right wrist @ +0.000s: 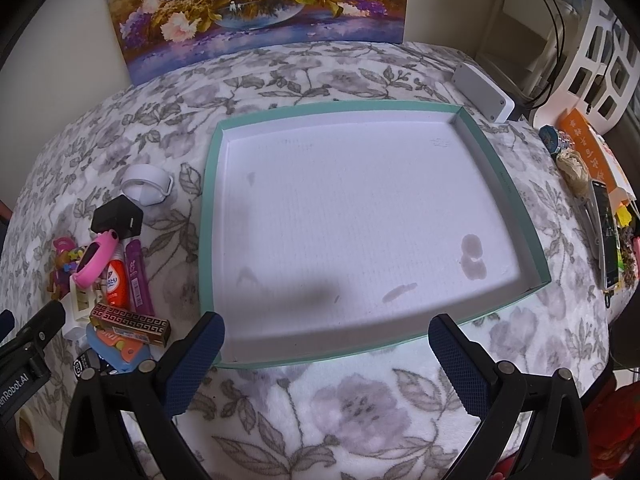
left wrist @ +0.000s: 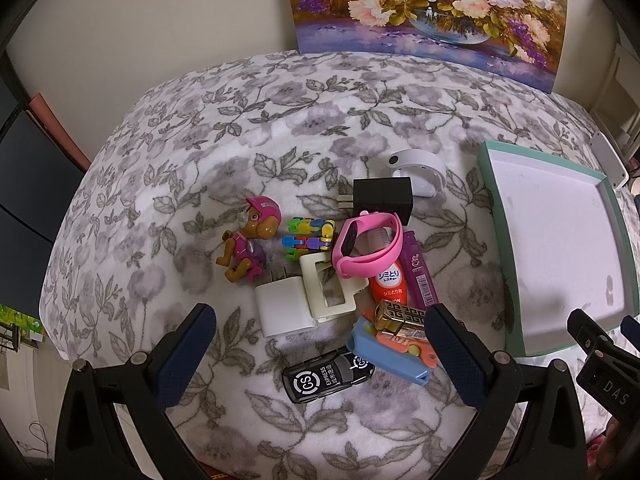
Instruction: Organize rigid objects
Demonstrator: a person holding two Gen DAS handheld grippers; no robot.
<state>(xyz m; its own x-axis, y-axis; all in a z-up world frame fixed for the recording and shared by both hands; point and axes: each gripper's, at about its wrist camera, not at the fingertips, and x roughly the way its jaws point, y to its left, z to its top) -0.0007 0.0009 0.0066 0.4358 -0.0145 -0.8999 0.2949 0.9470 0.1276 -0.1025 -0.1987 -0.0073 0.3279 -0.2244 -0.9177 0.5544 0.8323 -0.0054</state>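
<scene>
Blue-padded left hand-held gripper (left wrist: pixel 320 354) hovers spread over a black toy car (left wrist: pixel 327 375) at the near edge of the toy pile. Right hand-held gripper (right wrist: pixel 326 364), also spread, faces the teal-rimmed tray (right wrist: pixel 502 184) on the tabletop's right.

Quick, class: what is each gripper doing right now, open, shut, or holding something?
Left gripper: jaws open, holding nothing, above the toy pile.
Right gripper: jaws open, holding nothing, at the tray.

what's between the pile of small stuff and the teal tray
Nothing but bare floral blanket. In the right wrist view, a strip of it separates the purple tube, the pile's nearest piece, from the teal tray; the left wrist view shows the same gap.
</scene>
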